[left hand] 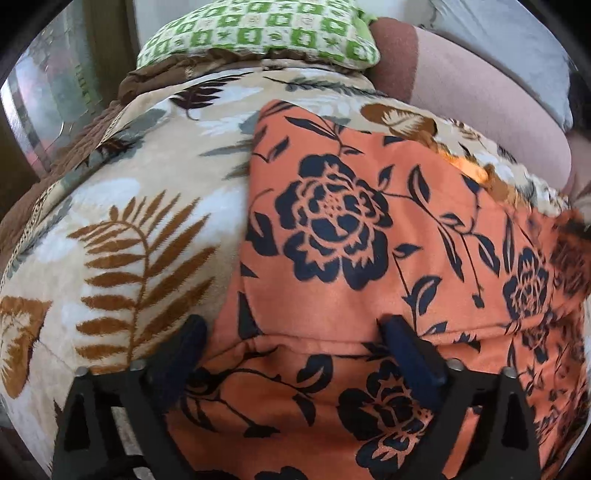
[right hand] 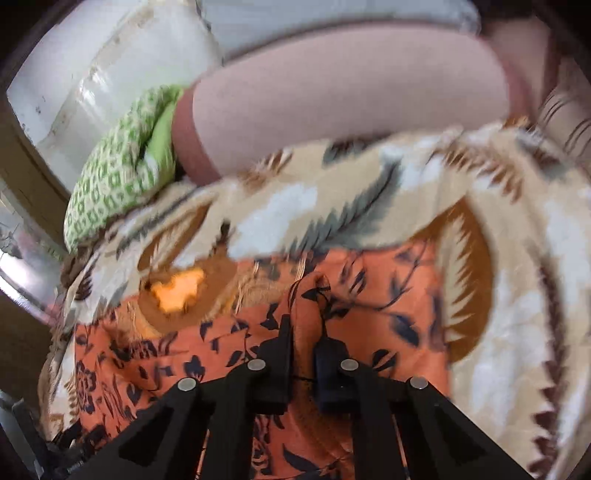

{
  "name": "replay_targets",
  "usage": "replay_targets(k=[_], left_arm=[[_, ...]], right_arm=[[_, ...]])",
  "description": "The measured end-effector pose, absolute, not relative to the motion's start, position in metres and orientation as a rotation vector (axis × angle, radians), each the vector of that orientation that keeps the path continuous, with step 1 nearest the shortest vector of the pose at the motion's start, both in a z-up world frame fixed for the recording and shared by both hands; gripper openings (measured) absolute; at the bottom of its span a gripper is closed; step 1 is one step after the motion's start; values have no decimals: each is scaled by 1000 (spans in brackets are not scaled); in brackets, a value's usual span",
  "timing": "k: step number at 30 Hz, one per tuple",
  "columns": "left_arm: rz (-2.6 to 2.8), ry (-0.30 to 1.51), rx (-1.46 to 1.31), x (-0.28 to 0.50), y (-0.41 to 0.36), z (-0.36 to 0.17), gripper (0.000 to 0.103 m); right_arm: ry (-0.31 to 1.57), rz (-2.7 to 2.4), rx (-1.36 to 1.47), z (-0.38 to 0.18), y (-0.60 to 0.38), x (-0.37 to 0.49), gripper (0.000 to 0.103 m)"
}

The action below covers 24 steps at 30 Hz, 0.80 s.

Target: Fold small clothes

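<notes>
An orange garment with dark blue flowers [left hand: 369, 236] lies on a beige leaf-print blanket [left hand: 122, 236]. My left gripper [left hand: 295, 332] is open, its fingers spread wide over the garment's near left edge, where a fold line runs across. In the right wrist view the same orange garment [right hand: 388, 295] is bunched up. My right gripper [right hand: 308, 332] is shut on a raised pinch of that cloth and lifts it off the leaf-print blanket [right hand: 332, 206]. The right view is motion-blurred.
A green-and-white patterned pillow [left hand: 258, 33] lies at the far end of the bed and also shows in the right wrist view [right hand: 118, 177]. A pink and brown blanket [left hand: 461, 92] lies beside it. A window or mirror frame [left hand: 44, 92] stands at left.
</notes>
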State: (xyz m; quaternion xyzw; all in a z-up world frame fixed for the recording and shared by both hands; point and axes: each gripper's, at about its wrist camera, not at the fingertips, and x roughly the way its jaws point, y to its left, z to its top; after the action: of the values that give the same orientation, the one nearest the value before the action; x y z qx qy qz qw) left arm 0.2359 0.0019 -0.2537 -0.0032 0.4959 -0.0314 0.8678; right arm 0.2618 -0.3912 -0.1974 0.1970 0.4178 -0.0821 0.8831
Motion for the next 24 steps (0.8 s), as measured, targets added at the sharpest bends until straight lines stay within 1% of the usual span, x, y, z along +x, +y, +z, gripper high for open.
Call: replay_targets(k=[2, 4, 6, 8, 9, 11, 14, 16, 17, 19, 21, 24], left_arm=[[-73, 1027, 14, 234, 1, -256, 103], [-78, 1025, 9, 233, 2, -256, 103], [-81, 1029, 8, 233, 3, -257, 103], [-83, 1033, 17, 233, 2, -257, 103], [-86, 1038, 17, 234, 2, -257, 103], [-96, 1056, 5, 236, 4, -255, 103], [-87, 1064, -62, 238, 11, -248, 103], [-75, 1009, -104, 234, 16, -237, 103], [-61, 972, -102, 232, 17, -231, 103], [-35, 939, -76, 231, 15, -226, 103], [-23, 955, -66, 234, 13, -229, 103], [-6, 1037, -46, 242, 9, -247, 103]], right_arm=[[850, -217, 432, -197, -404, 255, 10], [883, -230, 478, -213, -414, 257, 10], [933, -276, 485, -241, -419, 262, 10], [928, -278, 539, -257, -423, 264, 10], [915, -271, 563, -255, -428, 259, 14], [917, -248, 618, -249, -434, 257, 14], [894, -279, 689, -235, -446, 244, 20], [862, -369, 645, -219, -454, 229, 20], [842, -382, 622, -209, -456, 220, 22], [823, -306, 623, -196, -451, 208, 22], [873, -202, 610, -193, -430, 205, 22], [978, -53, 571, -206, -388, 207, 22]])
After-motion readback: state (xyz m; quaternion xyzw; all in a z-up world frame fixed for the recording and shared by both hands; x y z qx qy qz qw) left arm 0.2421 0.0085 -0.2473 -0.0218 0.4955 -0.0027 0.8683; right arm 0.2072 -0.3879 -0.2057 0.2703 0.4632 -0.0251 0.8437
